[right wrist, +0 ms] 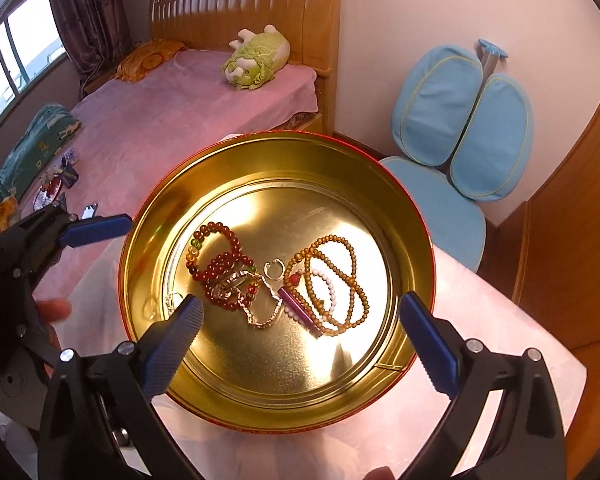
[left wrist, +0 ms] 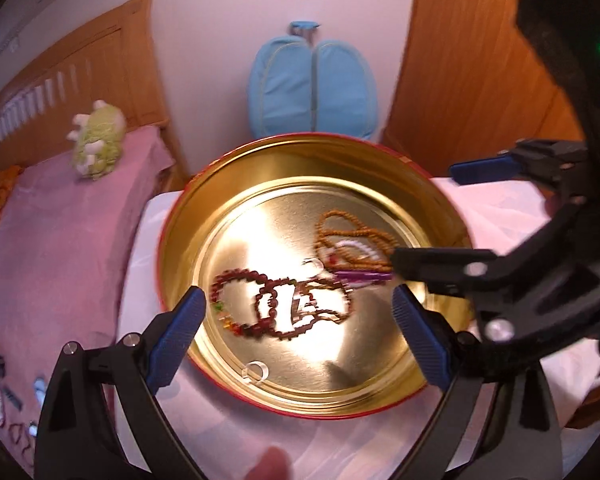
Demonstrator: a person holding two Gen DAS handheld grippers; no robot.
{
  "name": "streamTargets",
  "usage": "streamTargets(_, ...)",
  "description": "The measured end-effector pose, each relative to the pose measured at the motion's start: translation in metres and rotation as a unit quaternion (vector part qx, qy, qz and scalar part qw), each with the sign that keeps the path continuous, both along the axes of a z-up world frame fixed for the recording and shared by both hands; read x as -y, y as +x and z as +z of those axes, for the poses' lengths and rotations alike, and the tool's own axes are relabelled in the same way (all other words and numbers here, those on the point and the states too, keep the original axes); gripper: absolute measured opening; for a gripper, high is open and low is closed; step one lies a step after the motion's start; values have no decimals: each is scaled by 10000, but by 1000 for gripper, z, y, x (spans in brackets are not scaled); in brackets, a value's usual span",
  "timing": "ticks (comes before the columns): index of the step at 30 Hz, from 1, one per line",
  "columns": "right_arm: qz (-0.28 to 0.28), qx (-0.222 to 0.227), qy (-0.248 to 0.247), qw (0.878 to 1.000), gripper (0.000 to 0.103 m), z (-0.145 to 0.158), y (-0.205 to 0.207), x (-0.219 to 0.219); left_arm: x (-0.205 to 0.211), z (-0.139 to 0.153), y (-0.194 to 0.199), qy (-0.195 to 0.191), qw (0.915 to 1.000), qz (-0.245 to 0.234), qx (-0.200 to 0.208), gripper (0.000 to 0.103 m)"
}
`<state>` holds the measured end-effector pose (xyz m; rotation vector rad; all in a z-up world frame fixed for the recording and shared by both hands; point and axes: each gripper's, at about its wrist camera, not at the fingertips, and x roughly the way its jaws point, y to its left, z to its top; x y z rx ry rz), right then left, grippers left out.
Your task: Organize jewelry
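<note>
The right claw (right wrist: 300, 332) hangs nearest the lens, its blue pads spread wide and empty over the near rim of the round gold tin (right wrist: 412, 216), which sits on the pink-clothed desk (right wrist: 500, 320). The left claw (left wrist: 298, 340) is likewise spread apart with nothing in it, poised over the same tin from the other side.

All the jewelry lies tangled on the tin floor: a dark red bead bracelet (right wrist: 224, 272), a gold chain (right wrist: 260, 316), a small ring (right wrist: 274, 269), a purple tube pendant (right wrist: 300, 310), and looped tan wooden beads (right wrist: 336, 284) over a white bead strand (right wrist: 328, 284).

The step in hand looks like picking one piece out of the heap. It would go best to choose an outlying strand, probably the tan loop at the pile's edge, close on a single run of beads, and lift slowly so the chain does not drag along.

The right wrist view is sharp and separates the pieces; the left wrist view is smeared by motion, yet it alone shows the right claw's finger (left wrist: 440, 262) reaching in beside the tan beads, and a clear ring (left wrist: 256, 372) near the tin's near wall.
</note>
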<state>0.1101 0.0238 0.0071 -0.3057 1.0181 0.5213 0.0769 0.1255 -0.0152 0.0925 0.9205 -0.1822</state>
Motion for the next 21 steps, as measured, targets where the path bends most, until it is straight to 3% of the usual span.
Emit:
streamTargets(4,37,69,-63,9999,99,1,-3,-1,3,-4,1,332,9992,206,54,92)
streamTargets(21,-28,174,-16,9998,99,7,-10,3,6,0,-11,468,9987,207,-5,92)
